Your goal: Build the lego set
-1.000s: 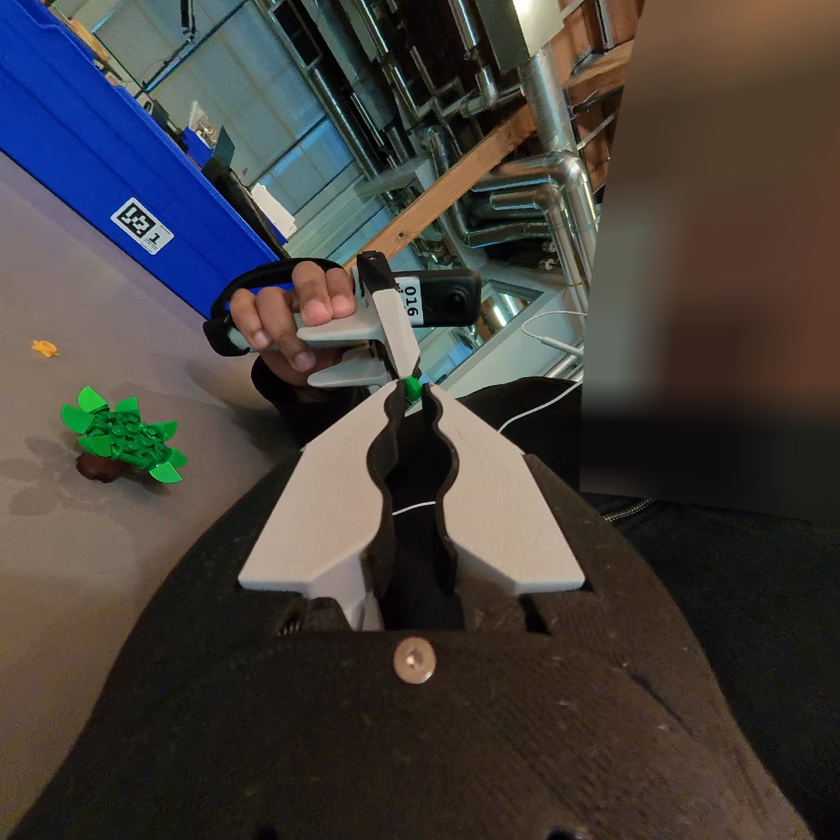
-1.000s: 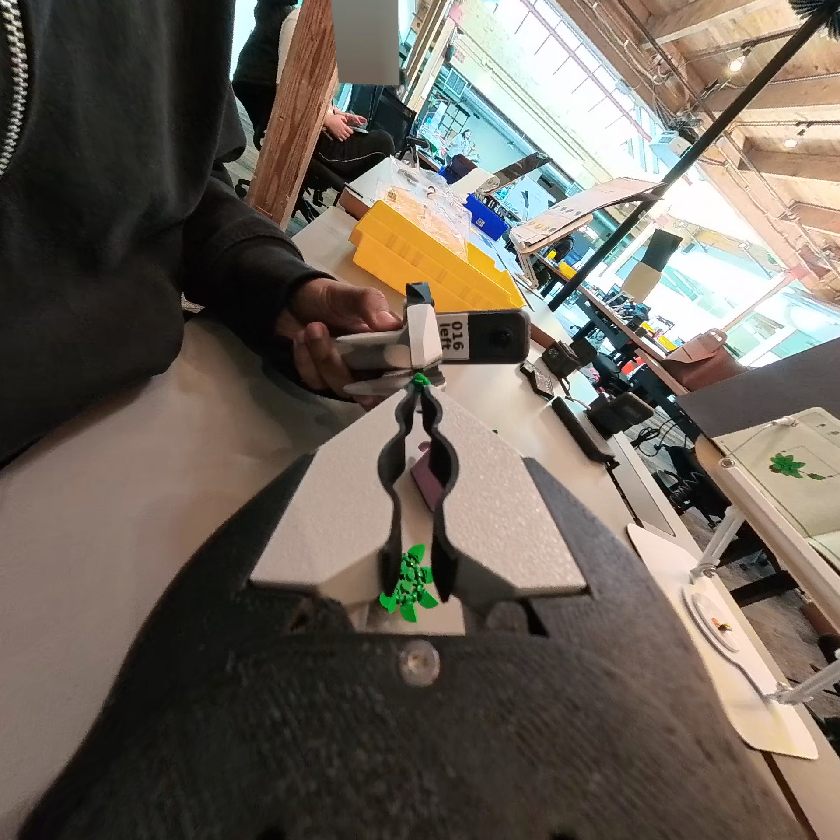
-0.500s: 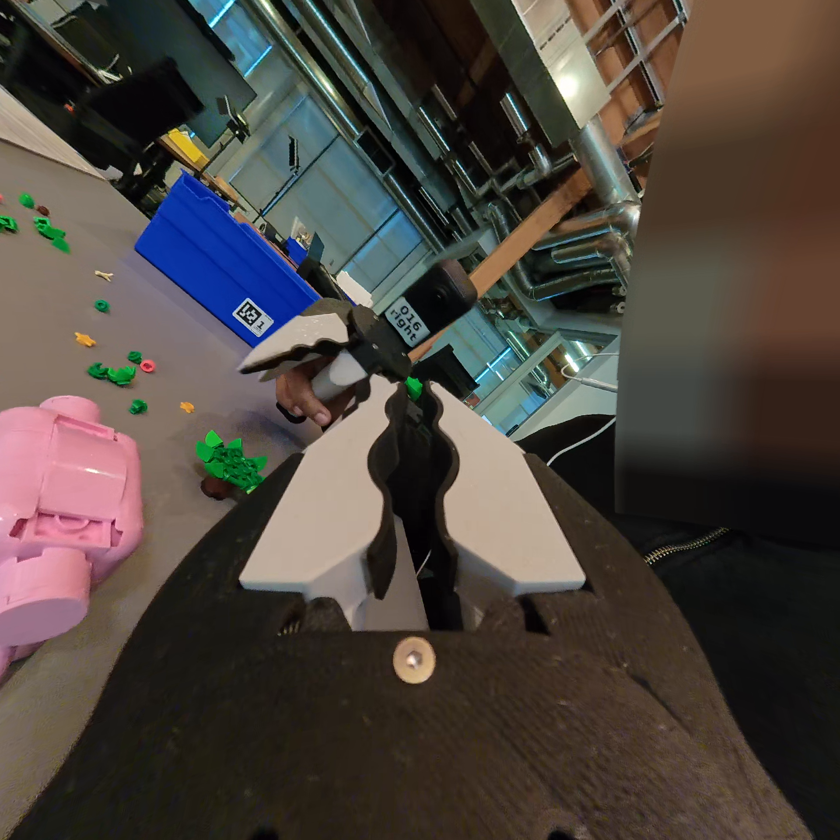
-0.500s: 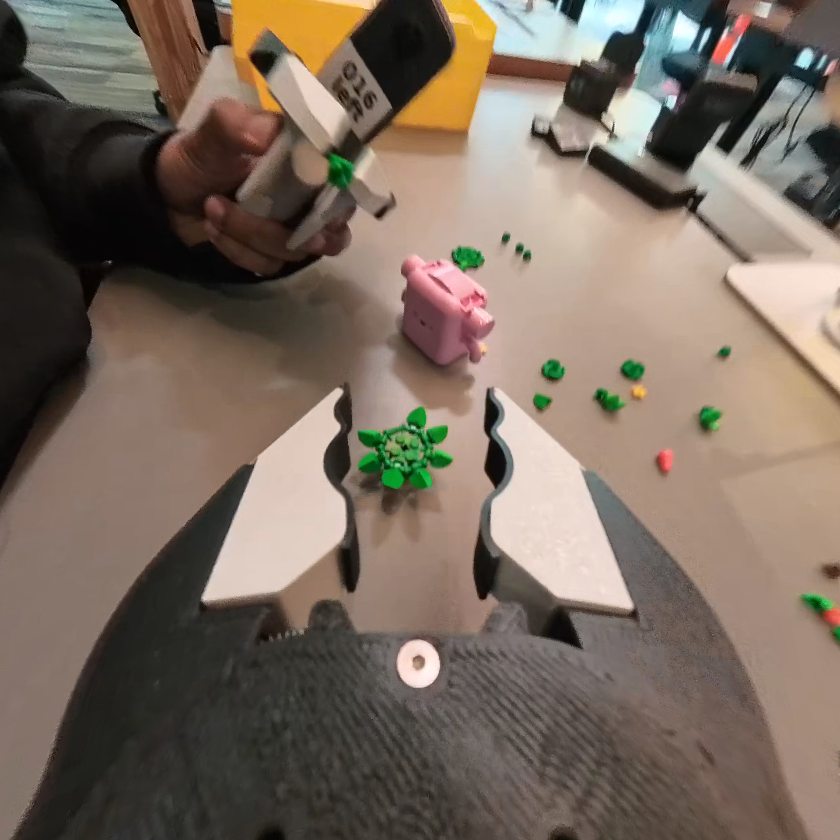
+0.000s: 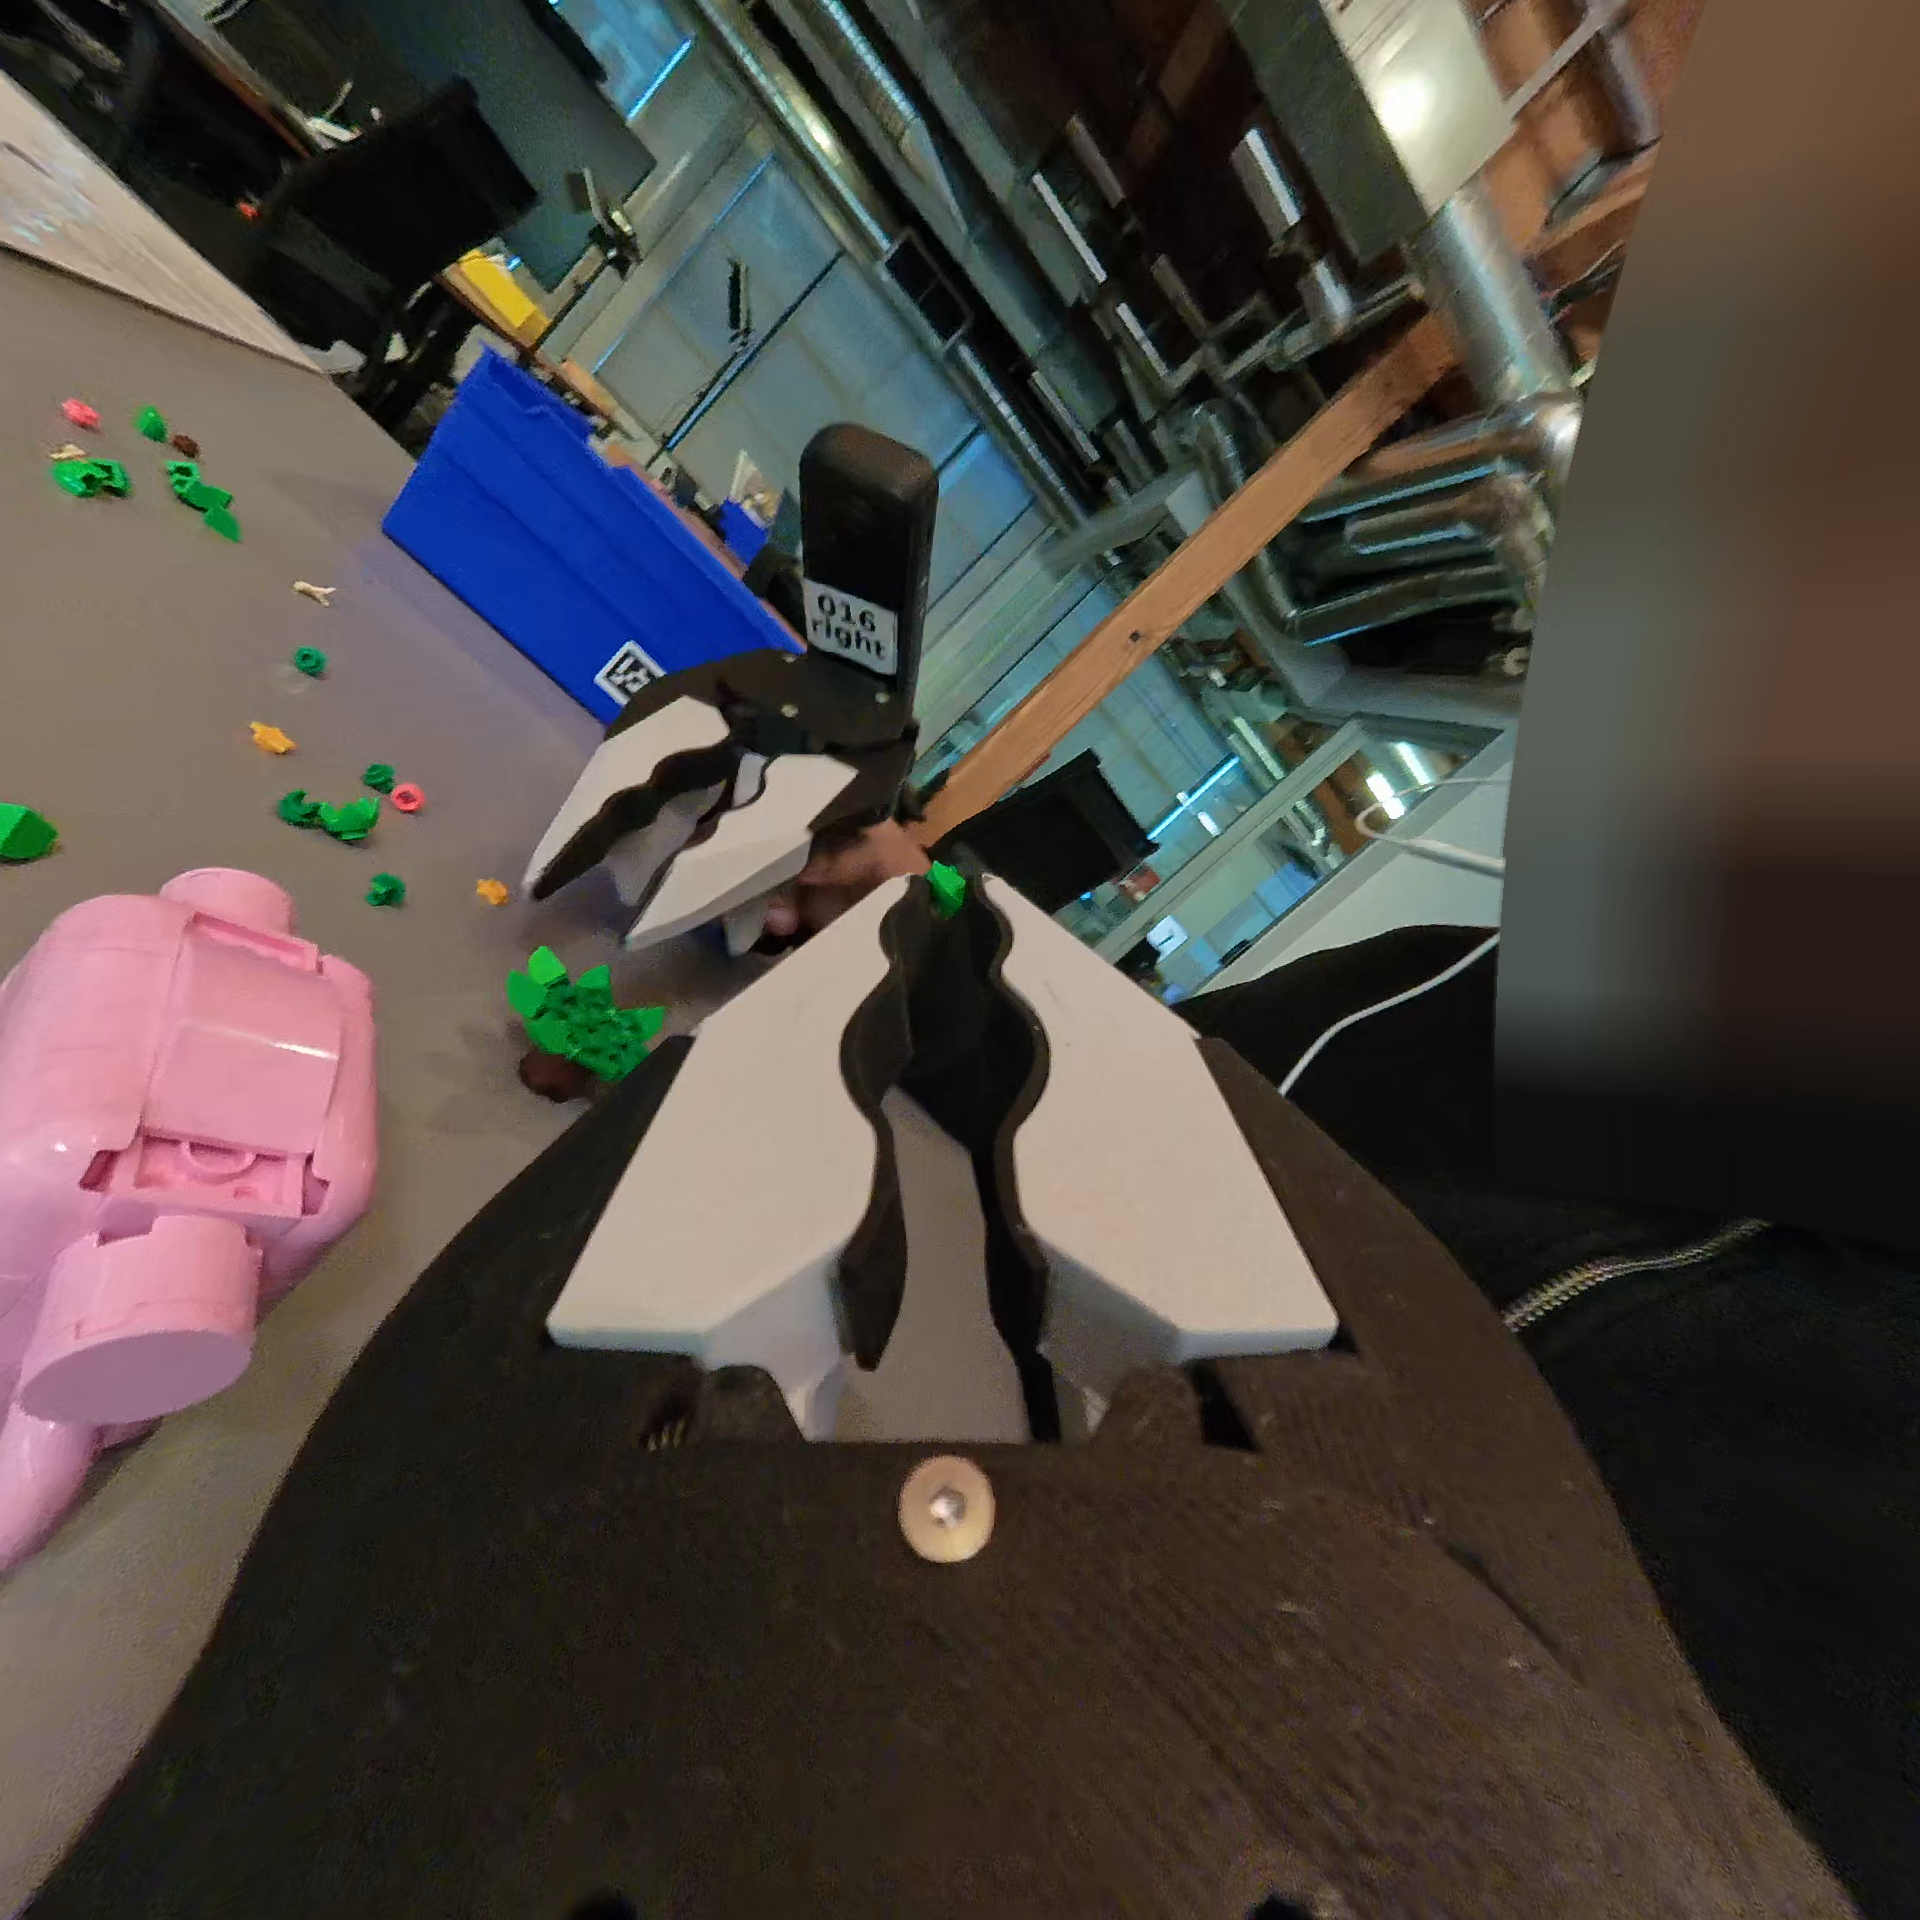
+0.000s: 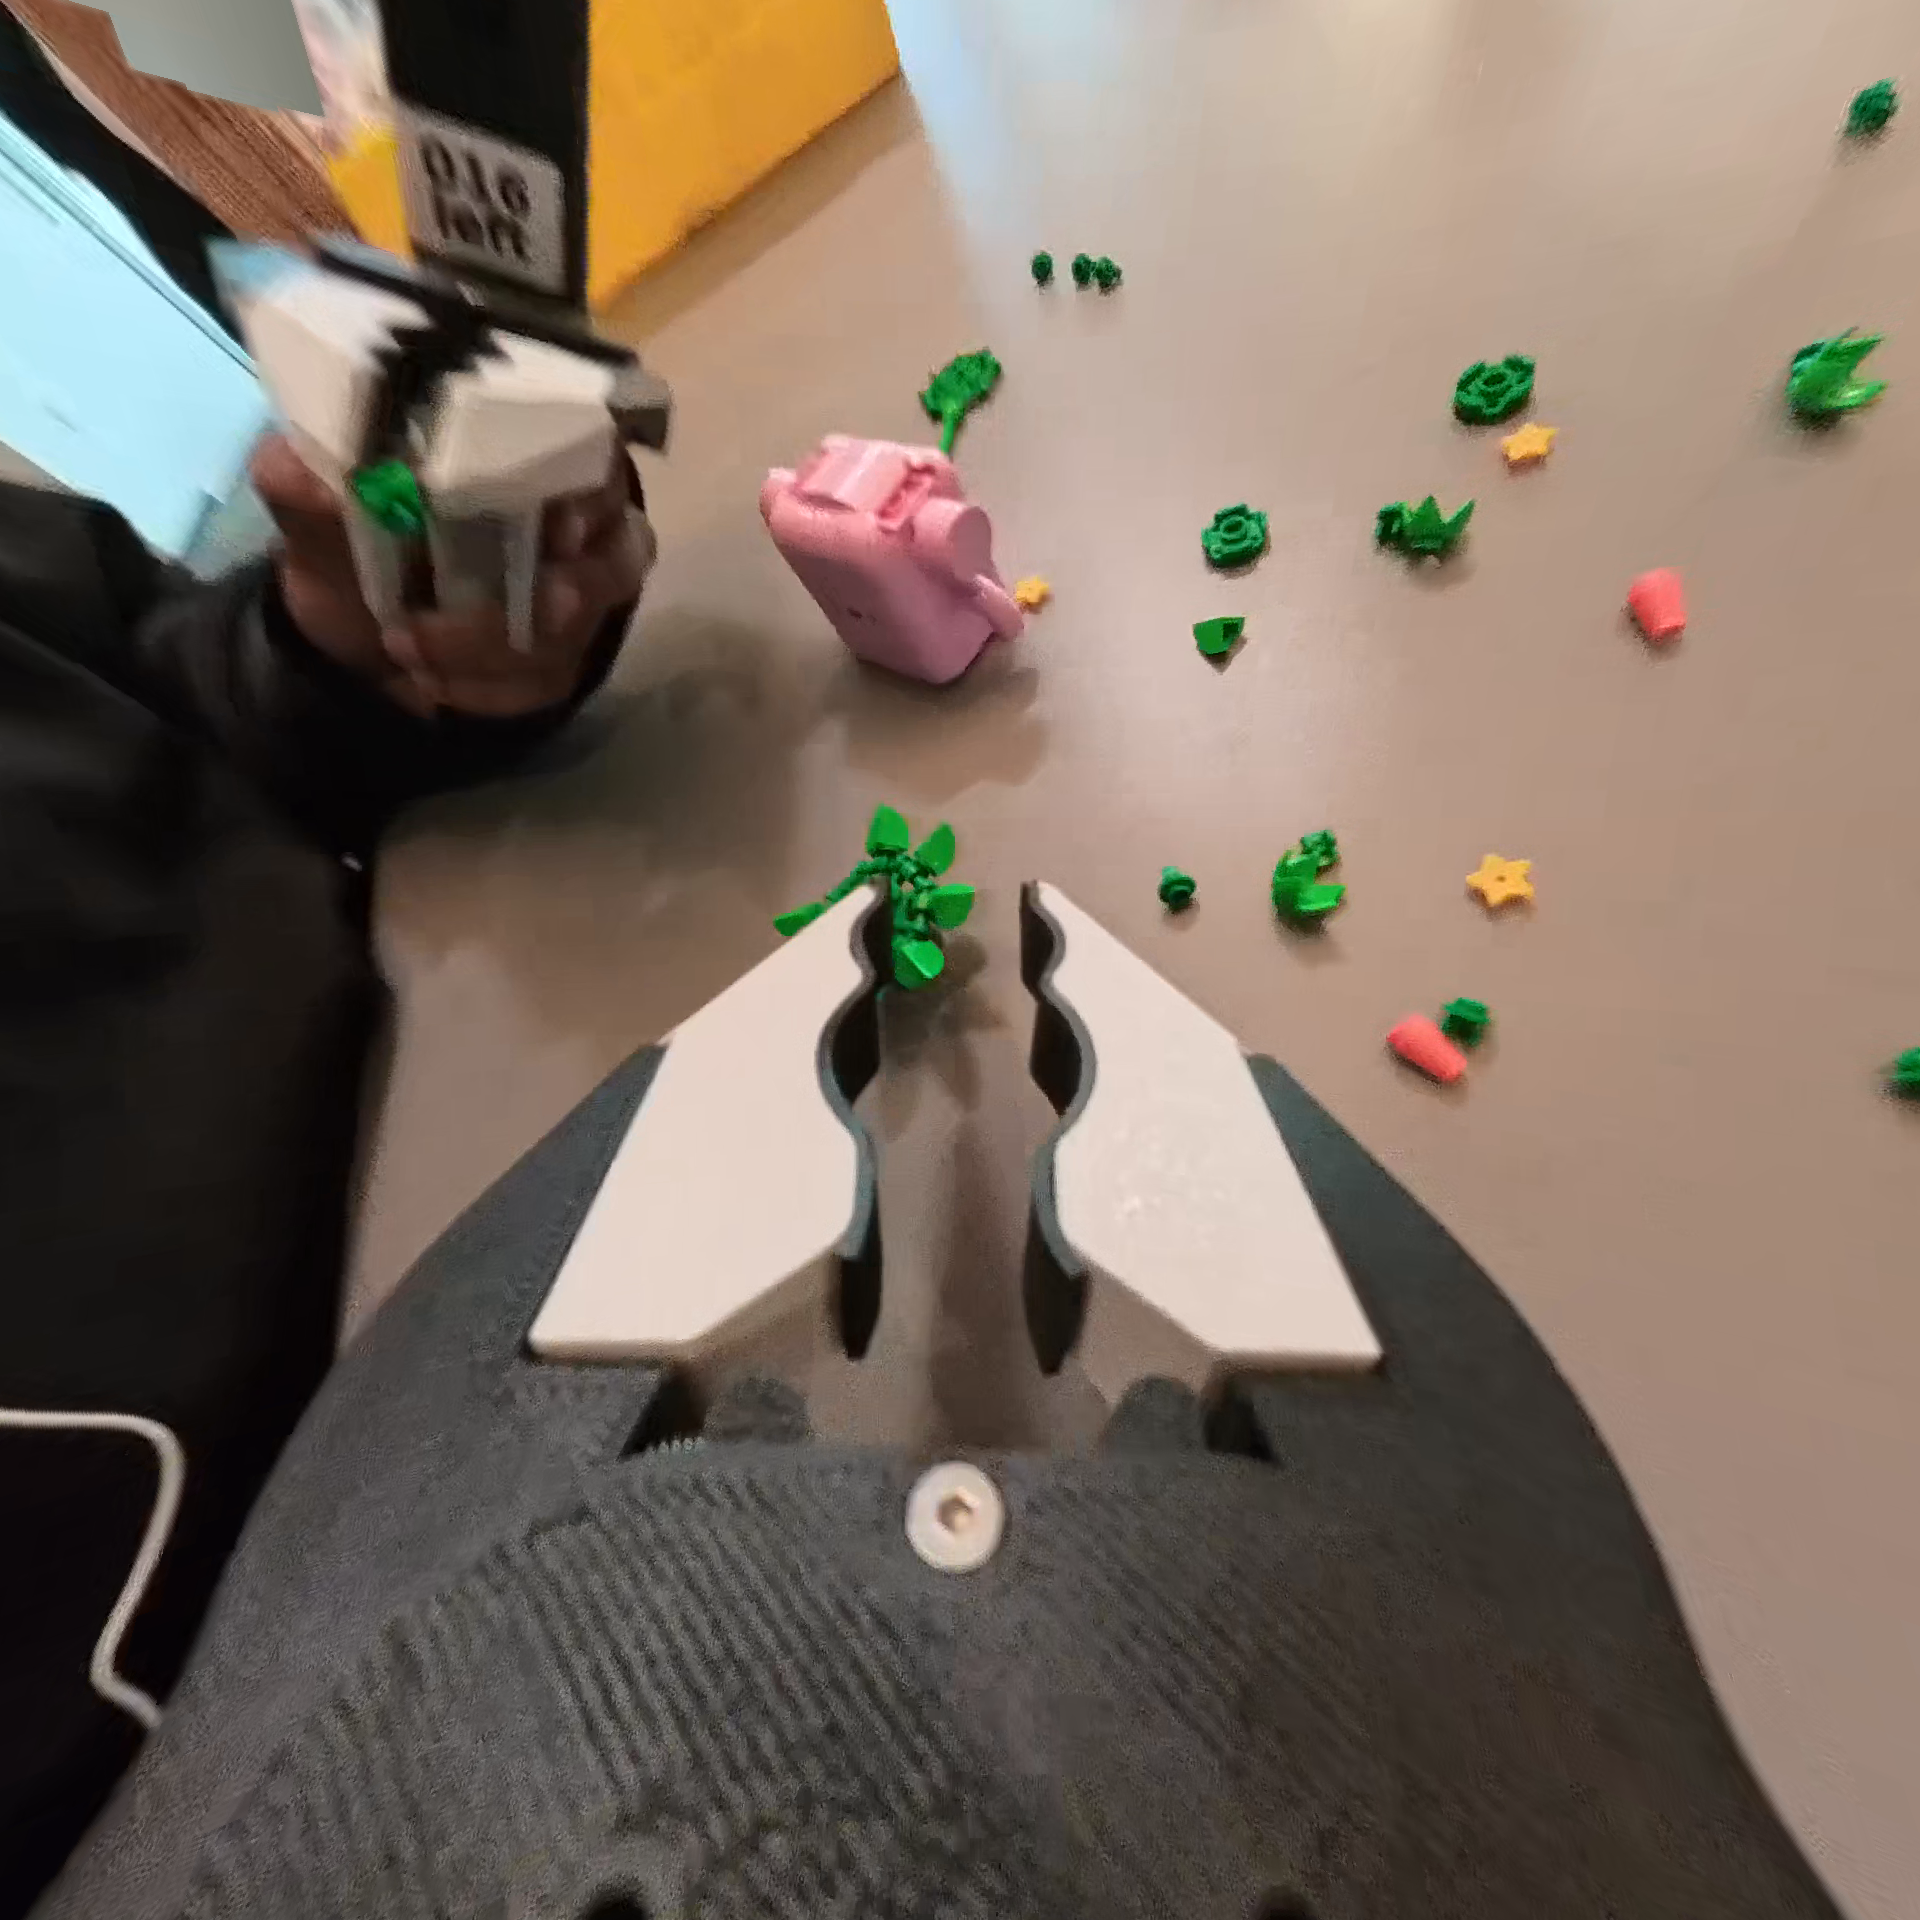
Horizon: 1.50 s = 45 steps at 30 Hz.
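Note:
My left gripper (image 5: 943, 896) is shut on a small green lego piece (image 5: 945, 889), held up off the table; it also shows in the right wrist view (image 6: 390, 499) at upper left. My right gripper (image 6: 948, 902) is open and empty, low over the table, its tips on either side of a green leafy lego plant (image 6: 906, 902) on a brown base. In the left wrist view the right gripper (image 5: 592, 883) hangs open just above that plant (image 5: 582, 1018). A pink lego pig (image 5: 166, 1132) lies on its side, also in the right wrist view (image 6: 894, 556).
Several loose green, yellow and red lego bits lie scattered on the grey table (image 6: 1351, 790). A blue bin (image 5: 561, 571) stands at the table's far side. A yellow bin (image 6: 717, 114) stands behind the pig. A person's dark sleeve (image 6: 156, 831) is at left. From the left gripper's tips to the pink lego pig (image 5: 166, 1132) is close to 11 centimetres.
The two grippers, tip to tip a second ago on the green piece, have come apart. My right gripper opened and dropped down to the leafy plant. My left gripper kept the green piece.

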Tool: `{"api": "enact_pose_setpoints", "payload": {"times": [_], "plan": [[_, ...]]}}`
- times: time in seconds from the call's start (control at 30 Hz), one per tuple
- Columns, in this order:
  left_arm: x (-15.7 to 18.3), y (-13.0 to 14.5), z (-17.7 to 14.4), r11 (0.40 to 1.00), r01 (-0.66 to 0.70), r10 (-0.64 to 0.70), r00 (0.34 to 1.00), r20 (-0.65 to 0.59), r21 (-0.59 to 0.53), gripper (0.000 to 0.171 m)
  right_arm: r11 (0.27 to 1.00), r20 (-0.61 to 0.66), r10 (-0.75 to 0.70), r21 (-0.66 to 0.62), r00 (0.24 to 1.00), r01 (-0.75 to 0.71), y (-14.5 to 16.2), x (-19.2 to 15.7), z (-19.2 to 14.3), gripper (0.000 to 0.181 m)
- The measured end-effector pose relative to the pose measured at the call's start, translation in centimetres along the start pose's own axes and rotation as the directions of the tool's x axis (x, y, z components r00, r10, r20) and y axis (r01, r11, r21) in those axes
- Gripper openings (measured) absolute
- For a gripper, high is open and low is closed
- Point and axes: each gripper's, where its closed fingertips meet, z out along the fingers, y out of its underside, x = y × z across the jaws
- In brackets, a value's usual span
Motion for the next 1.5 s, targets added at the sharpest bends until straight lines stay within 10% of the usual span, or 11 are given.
{"api": "enact_pose_setpoints", "payload": {"times": [0.3, 1.5], "plan": [[-3.3, 3.2, 0.7, 0.944, -0.194, 0.27, 0.921, 0.282, -0.268, 0.003, 1.0, 0.036, 0.01, 0.008, 0.999, -0.01, -0.2, -0.9, 0.2, 0.021], [-7.6, 5.3, 0.9, 0.915, -0.02, 0.21, 0.876, 0.435, -0.402, 0.003, 0.944, 0.154, 0.329, -0.044, 0.932, -0.326, 1.3, -0.8, 0.8, 0.033]]}}
